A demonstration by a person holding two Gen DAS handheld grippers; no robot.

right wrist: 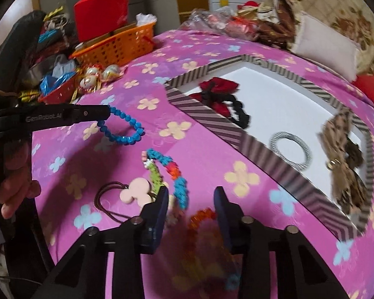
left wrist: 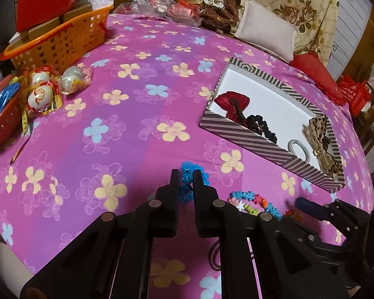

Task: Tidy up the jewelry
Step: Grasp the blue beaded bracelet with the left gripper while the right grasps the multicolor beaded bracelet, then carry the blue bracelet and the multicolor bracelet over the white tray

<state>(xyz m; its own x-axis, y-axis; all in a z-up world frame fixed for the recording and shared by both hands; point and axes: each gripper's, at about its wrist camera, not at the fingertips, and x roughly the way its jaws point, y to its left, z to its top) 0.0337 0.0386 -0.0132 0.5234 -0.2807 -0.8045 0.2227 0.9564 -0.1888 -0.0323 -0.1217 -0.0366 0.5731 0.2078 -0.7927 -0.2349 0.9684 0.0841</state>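
A jewelry sort sits roughly half done on a bed spread with a pink flowered sheet. The left gripper has its jaws closed on a blue bead bracelet, a loop of glossy round beads that dangles from the tips and trails onto the sheet beside the striped box. The right gripper hovers with jaws open over a blurred cluster of orange beads, not yet pinching it. Already lying in the shallow striped box, a cardboard tray with a white floor, are a red velvet bow, a black ruffled scrunchie, a silver woven ring-shaped hair tie and a leopard-print fabric bow. Left outside, judging by how things lie, are the blue bracelet, a multicolored bracelet of knobbly star-like beads, the orange piece and a pale pink mouse-head charm on a brown elastic cord. An orange plastic basket and wrapped decorated eggs stand well apart at the bed's far side.
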